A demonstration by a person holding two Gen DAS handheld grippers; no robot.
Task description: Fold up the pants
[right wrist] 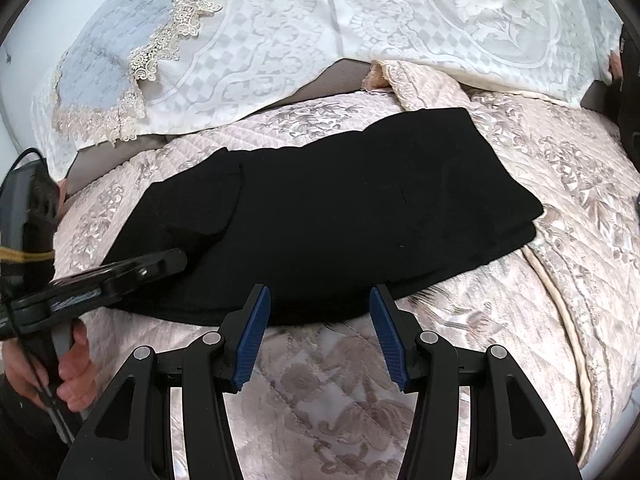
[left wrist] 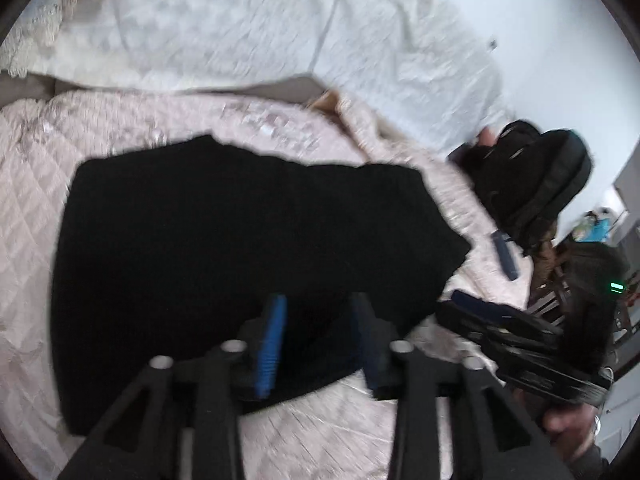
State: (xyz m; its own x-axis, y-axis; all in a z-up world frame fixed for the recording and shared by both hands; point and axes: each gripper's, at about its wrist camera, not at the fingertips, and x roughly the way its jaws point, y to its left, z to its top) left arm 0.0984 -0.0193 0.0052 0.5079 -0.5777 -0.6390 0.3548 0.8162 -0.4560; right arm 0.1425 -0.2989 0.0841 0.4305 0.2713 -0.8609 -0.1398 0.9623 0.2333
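Note:
Black pants [right wrist: 340,208] lie folded into a thick rectangle on a pink quilted bedspread [right wrist: 520,320]. They also show in the left wrist view [left wrist: 224,248]. My right gripper [right wrist: 320,316] is open and empty, just short of the pants' near edge. My left gripper [left wrist: 320,320] is open over the near part of the pants, holding nothing; this view is blurred. The left gripper shows at the left of the right wrist view [right wrist: 176,260], at the pants' left end. The right gripper shows at the right of the left wrist view [left wrist: 480,308].
White lace-covered pillows [right wrist: 360,20] lie behind the pants. A black bag [left wrist: 532,176] sits on the bed to the right in the left wrist view. The bedspread's piped edge [right wrist: 568,304] drops off at the right.

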